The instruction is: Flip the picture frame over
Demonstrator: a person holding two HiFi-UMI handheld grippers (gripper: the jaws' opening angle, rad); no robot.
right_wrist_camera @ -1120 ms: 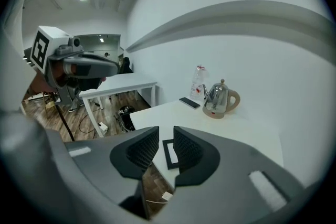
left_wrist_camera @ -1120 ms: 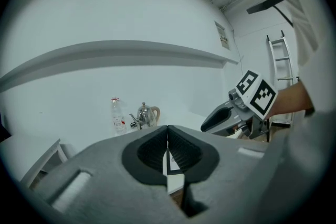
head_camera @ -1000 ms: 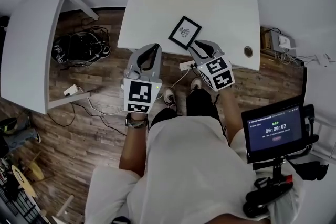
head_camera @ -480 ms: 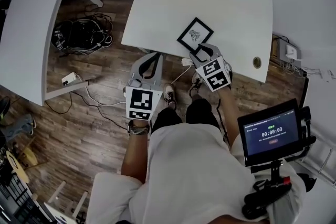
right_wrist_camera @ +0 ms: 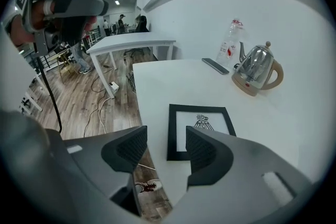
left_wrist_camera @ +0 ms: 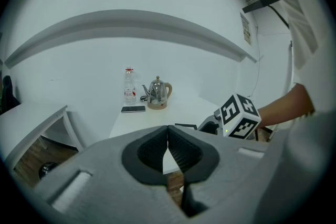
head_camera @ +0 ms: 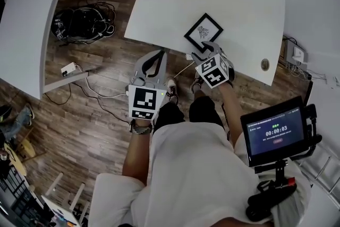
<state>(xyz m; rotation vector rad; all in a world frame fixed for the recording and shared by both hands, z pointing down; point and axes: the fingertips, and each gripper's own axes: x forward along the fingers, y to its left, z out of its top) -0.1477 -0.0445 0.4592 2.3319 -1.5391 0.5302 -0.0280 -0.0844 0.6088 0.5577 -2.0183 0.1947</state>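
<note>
**Right gripper above the frame's near corner, fingers released**

The black rectangular picture frame [head_camera: 203,32] [right_wrist_camera: 202,119] with a white print lies flat, face up, near the front edge of the white table [head_camera: 241,10]. The right gripper [head_camera: 201,53] [right_wrist_camera: 166,144] hangs just above the frame's near corner. Its fingers [right_wrist_camera: 207,152] have just been opening and nothing is between them. The left gripper [head_camera: 158,55] [left_wrist_camera: 168,134] is off the table, over the wooden floor, with fingers pressed together and empty. I think it is best to lower one finger past the frame's side and close firmly on the border. Only then should the frame be turned, so it does not slide off the table.
</note>
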